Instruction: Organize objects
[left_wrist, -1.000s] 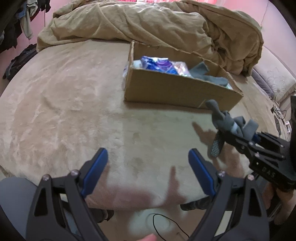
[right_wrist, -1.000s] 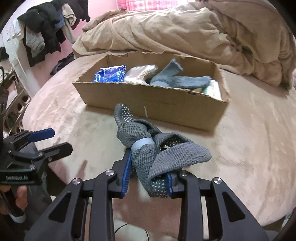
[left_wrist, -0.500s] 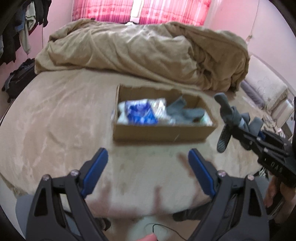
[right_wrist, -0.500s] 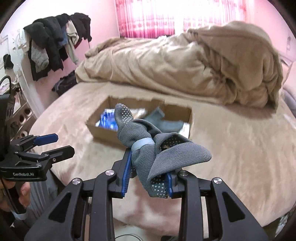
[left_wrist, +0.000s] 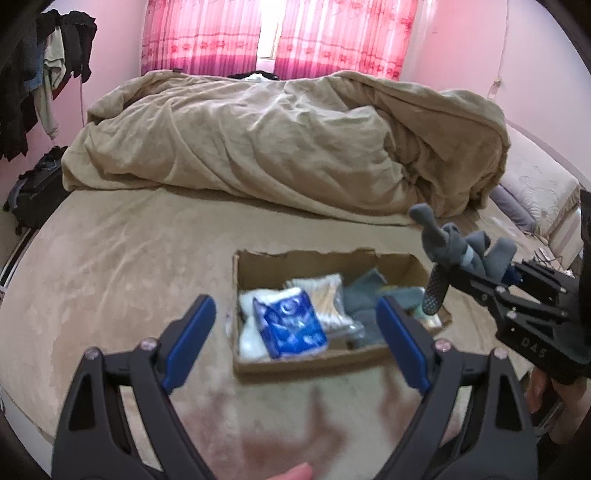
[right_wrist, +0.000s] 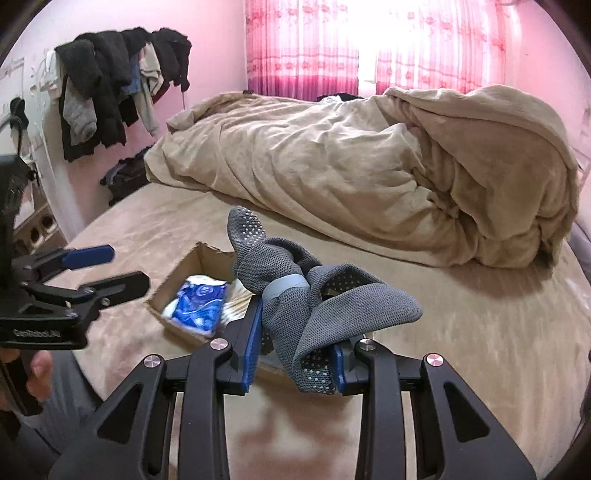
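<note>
My right gripper (right_wrist: 295, 354) is shut on a bundle of grey dotted socks (right_wrist: 295, 295) and holds it in the air above the bed; it also shows in the left wrist view (left_wrist: 461, 254). A cardboard box (left_wrist: 314, 363) sits on the bed and holds a blue packet (left_wrist: 290, 325), a clear bag and grey socks (left_wrist: 364, 295). The box also shows in the right wrist view (right_wrist: 184, 269), below and left of the held socks. My left gripper (left_wrist: 295, 332) is open and empty, high above the box; it also shows in the right wrist view (right_wrist: 107, 269).
A crumpled tan duvet (left_wrist: 295, 147) lies across the far half of the bed. Clothes (right_wrist: 110, 92) hang on the left wall. A dark bag (left_wrist: 33, 188) sits on the floor at left. Pillows (left_wrist: 535, 192) lie at the right.
Both grippers have risen and pulled back from the box, which now looks smaller and lower. The right gripper still holds the socks. The left gripper stays open.
</note>
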